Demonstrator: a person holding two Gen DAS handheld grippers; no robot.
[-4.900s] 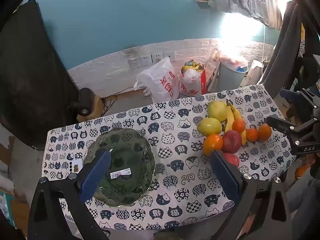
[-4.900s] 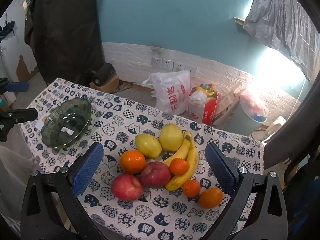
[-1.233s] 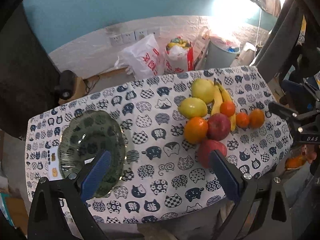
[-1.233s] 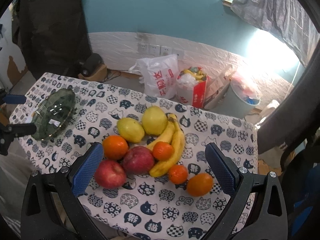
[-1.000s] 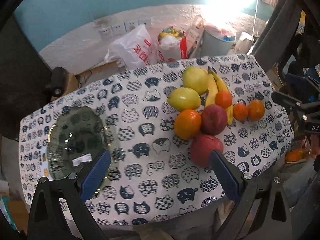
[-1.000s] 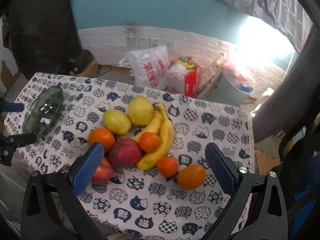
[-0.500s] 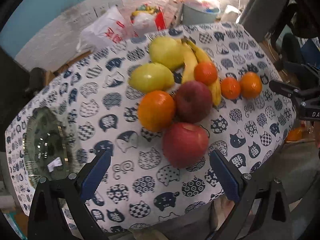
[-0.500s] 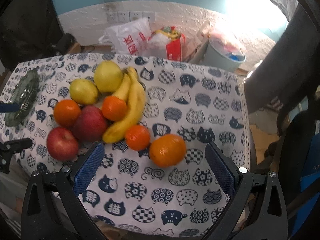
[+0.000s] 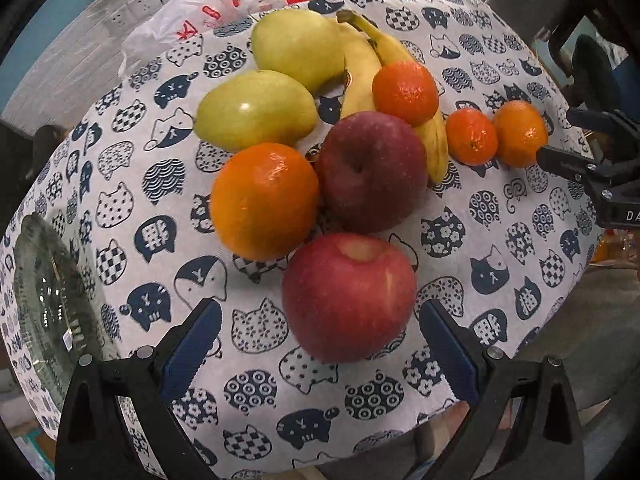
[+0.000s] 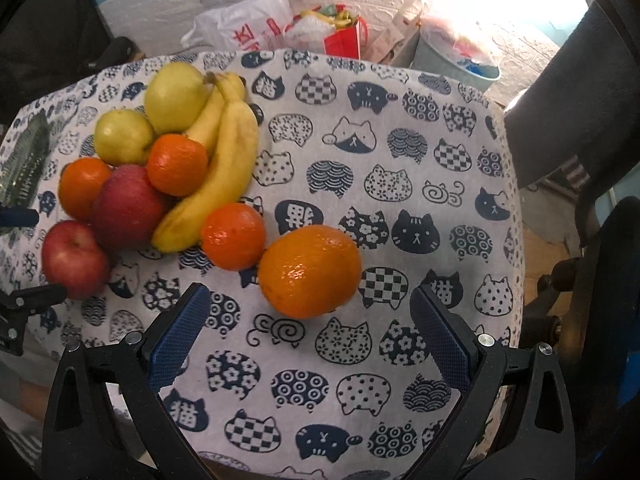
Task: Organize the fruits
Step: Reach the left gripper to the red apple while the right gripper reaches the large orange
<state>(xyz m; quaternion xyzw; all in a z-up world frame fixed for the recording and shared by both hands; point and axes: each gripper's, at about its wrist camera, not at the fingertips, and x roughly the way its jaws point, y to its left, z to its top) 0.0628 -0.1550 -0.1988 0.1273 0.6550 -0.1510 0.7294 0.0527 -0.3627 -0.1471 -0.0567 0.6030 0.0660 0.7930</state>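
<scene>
The nearest red apple sits at the near edge of the fruit pile on the cat-print tablecloth, dead ahead between the wide-open, empty left gripper, while the equally open right gripper faces the end orange

Fruit pile sat mid-worktop, nearest apple in front, bananas behind, glass plate far left, bags beyond the back edge.
</scene>
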